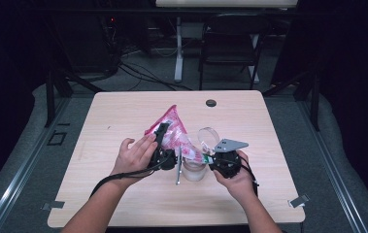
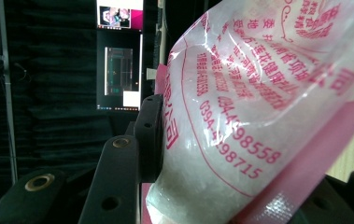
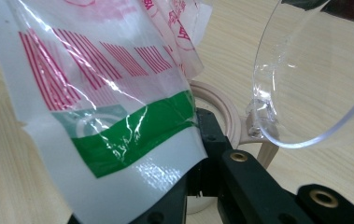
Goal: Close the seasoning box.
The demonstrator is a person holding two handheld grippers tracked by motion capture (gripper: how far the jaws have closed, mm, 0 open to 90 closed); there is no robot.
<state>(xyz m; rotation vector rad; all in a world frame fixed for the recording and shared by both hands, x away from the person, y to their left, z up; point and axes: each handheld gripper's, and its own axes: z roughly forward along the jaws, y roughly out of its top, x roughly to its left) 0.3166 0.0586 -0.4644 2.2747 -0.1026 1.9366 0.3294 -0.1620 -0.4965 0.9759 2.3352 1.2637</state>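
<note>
A pink and white plastic bag (image 1: pixel 173 128) printed with red writing hangs tilted over a small pale jar (image 1: pixel 193 173) on the table. My left gripper (image 1: pixel 166 135) is shut on the bag; in the left gripper view its black jaw presses into the bag's (image 2: pixel 258 116) side. My right gripper (image 1: pixel 207 164) reaches in from the right and is shut on the jar. In the right gripper view the bag's green-striped lower corner (image 3: pixel 118 135) hangs over the jar's beige rim (image 3: pixel 228 114) and hides one jaw. The jar's clear round lid (image 3: pixel 315 93) stands flipped open behind it.
The wooden table (image 1: pixel 123 204) has a black round plug (image 1: pixel 211 103) near its far edge. A dark folding chair (image 1: pixel 230 43) and loose cables stand on the floor beyond. Both forearms come in from the near edge.
</note>
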